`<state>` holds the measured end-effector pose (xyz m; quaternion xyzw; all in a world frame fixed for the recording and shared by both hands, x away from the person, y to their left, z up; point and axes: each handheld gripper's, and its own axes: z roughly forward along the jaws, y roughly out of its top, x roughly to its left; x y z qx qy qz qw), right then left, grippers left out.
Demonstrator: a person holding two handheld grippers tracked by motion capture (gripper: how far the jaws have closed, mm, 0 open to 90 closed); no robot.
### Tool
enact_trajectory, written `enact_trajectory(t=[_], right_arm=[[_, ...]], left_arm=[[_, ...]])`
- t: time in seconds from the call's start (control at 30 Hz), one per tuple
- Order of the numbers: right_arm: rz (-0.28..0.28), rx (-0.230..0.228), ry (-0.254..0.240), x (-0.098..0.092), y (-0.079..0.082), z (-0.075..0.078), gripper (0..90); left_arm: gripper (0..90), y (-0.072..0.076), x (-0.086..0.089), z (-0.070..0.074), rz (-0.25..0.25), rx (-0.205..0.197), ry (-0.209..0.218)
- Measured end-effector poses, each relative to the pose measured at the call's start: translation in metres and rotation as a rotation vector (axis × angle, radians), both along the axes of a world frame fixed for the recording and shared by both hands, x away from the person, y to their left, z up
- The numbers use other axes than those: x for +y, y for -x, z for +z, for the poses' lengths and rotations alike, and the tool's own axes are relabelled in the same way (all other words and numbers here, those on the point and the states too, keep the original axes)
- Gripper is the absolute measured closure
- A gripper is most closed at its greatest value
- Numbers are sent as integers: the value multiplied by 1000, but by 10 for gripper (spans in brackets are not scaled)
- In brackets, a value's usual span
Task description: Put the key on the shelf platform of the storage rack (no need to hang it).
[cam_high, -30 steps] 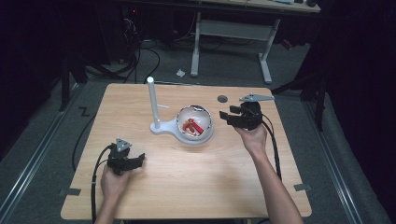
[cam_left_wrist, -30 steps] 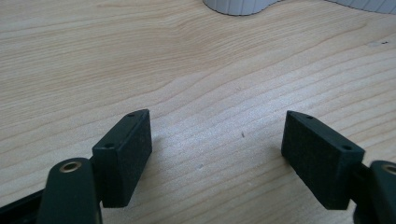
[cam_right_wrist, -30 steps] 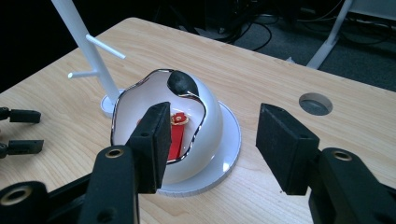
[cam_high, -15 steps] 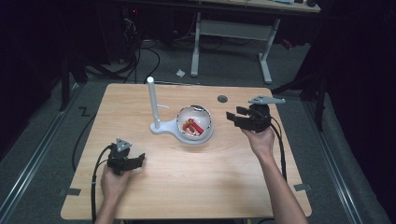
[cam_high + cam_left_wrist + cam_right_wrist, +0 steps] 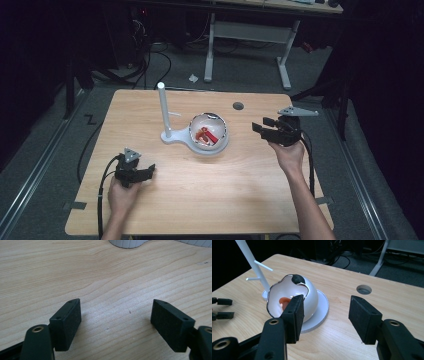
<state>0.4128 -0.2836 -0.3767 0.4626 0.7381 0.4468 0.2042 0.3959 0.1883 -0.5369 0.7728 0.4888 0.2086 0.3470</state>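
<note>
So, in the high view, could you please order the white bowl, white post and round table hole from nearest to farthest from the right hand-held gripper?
1. Round table hole, up-left of the right hand-held gripper.
2. White bowl, to its left.
3. White post, farthest left.

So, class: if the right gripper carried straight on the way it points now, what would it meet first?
Probably the white bowl on its stand: the right gripper points left at it, jaws open and empty. Depth is unclear, so it might pass just beside it.

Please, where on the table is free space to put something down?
The table is bare along the near edge between the left gripper and the right gripper, and at the far left corner. The middle is crowded by the white bowl and its post.
</note>
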Motion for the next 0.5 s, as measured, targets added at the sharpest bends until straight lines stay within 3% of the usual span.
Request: enact_trajectory(t=[0.13, 0.2, 0.37, 0.5], right_arm=[[-7, 5, -22, -9, 7, -3, 463], [-14, 9, 1, -10, 9, -3, 463], [-15, -11, -11, -15, 18, 3, 461], [-25, -10, 21, -22, 27, 5, 460]], left_arm=[[249, 0, 0, 0, 0, 1, 0], [249, 0, 0, 0, 0, 1, 0], [250, 0, 0, 0, 1, 0, 0], [249, 0, 0, 0, 1, 0, 0]])
